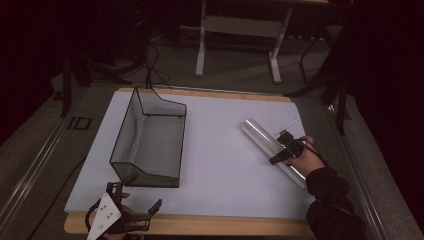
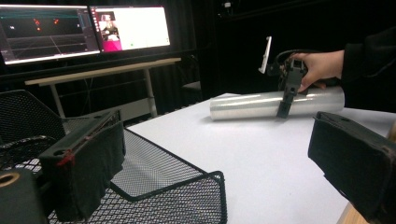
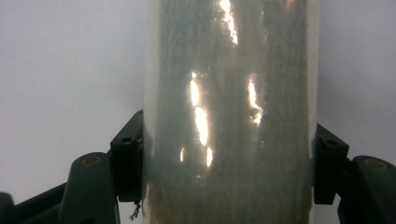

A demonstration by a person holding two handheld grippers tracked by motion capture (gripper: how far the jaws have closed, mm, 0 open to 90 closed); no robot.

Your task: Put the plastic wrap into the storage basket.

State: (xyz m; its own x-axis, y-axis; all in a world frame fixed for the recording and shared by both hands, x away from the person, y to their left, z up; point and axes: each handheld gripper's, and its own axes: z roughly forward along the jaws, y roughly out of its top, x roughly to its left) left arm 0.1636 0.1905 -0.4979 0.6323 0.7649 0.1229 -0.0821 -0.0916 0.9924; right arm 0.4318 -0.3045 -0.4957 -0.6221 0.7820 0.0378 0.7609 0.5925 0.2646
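Evidently the right gripper (image 1: pixel 283 151) clamps the clear roll (image 1: pixel 272 149) across its width for lifting, while the left gripper (image 1: pixel 131 200) waits with jaws apart beside the mesh basket (image 1: pixel 131 124).

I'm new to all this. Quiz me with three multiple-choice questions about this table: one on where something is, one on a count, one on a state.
1. Where does the shiny roll lie?
A. inside the wire basket
B. on the white sheet, to the right of the basket
C. on the floor

2. How many computer screens are lit behind the table?
A. none
B. two
C. five

3. How does the right gripper stand?
A. jaws closed on the roll
B. lying open on the floor
C. holding the basket

Answers:
1 B, the high view shows the roll on the white sheet, apart from the wire basket.
2 B, two screens glow side by side in the left gripper view.
3 A, the right gripper view has a jaw against each side of the roll.
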